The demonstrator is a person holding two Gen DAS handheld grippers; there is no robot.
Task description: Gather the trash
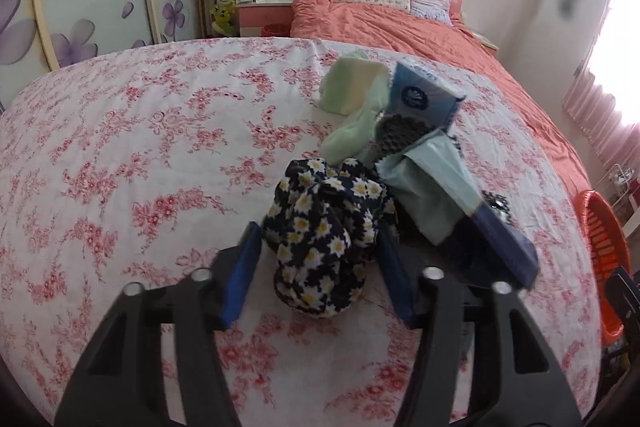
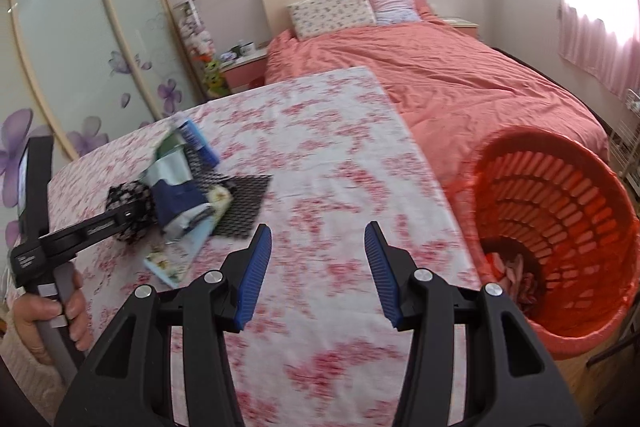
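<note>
bedroom with a flower-painted wardrobe (image 1: 80, 7) at the far left, and in front of it a table spread with a pink floral cloth (image 1: 140, 147) that carries the clutter. near the middle of that cloth lies a heap: a wadded daisy-print cloth (image 1: 324, 227), a pale green cloth (image 1: 352, 99) beyond it, a blue tissue pack (image 1: 424, 95), a black mesh mat (image 2: 240, 203) and some crumpled wrappers, all bunched together, likely so they can be cleared one by one. the left gripper (image 1: 320, 263) stands spread, its blue pads either side of the daisy-print cloth; whether the pads touch the fabric is hard to tell, and it looks poised for a pinch rather than squeezing. further right, the right gripper (image 2: 318, 275) hangs over bare tablecloth with its jaws wide apart, holding nothing and touching nothing, seemingly waiting clear of the heap. at the far right an orange slotted waste basket (image 2: 560, 211) sits tilted against the table edge, mouth facing the table, probably to make drops easy; something pinkish already lies in its bottom. behind it stretches the coral-covered bed (image 2: 460, 87).
</note>
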